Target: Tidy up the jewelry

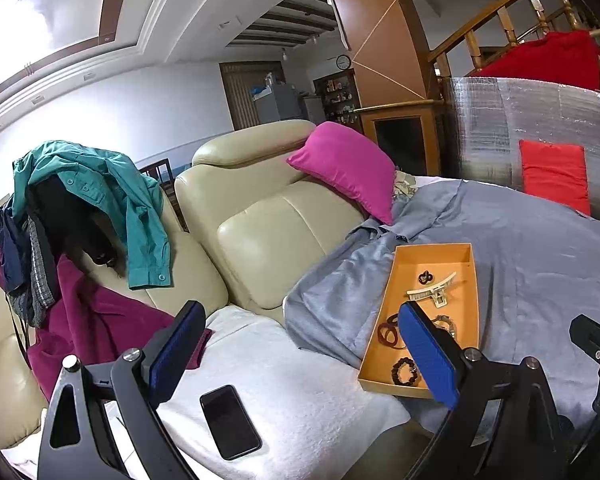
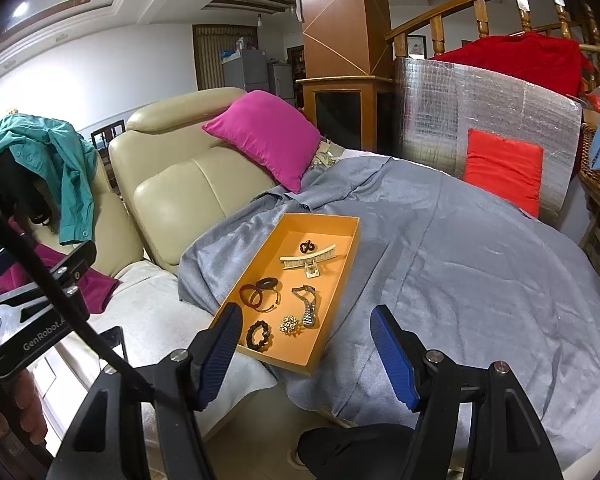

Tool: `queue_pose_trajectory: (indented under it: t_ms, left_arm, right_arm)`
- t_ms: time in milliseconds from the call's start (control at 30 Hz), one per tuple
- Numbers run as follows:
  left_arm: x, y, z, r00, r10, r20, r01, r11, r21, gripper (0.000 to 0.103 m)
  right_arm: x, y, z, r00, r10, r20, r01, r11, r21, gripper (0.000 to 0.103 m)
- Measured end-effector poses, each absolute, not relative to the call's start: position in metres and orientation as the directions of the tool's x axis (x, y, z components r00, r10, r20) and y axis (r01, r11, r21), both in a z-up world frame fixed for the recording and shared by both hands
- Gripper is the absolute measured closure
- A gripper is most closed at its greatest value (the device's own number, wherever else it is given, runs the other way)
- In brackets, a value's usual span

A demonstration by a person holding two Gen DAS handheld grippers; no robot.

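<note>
An orange tray lies on a grey sheet. It holds a cream hair claw, a small dark clip, dark red bangles, a silver watch, a gold brooch and a dark bead bracelet. My right gripper is open and empty, just in front of the tray's near end. My left gripper is open and empty, over the white towel left of the tray; its right finger hides part of the tray.
A black phone lies on a white towel. The grey sheet covers a beige sofa with a pink cushion. Clothes hang at left. A red cushion leans on a silver panel.
</note>
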State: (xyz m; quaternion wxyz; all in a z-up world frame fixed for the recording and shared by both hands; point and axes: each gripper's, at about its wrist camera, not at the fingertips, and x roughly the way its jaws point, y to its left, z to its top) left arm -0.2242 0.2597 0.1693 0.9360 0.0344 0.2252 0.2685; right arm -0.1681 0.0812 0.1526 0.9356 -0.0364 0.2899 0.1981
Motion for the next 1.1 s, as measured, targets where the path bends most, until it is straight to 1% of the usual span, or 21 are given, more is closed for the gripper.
queue_pose_trajectory:
  t_ms: [1100]
  left_arm:
    - [-0.226,0.274,0.160,0.733,0.540,-0.413,-0.513,0.838,0.186,0.006]
  right_arm:
    - [-0.162,0.096,0.145,0.736,0.349,-0.580,-0.398,0.916,0.046,0.033]
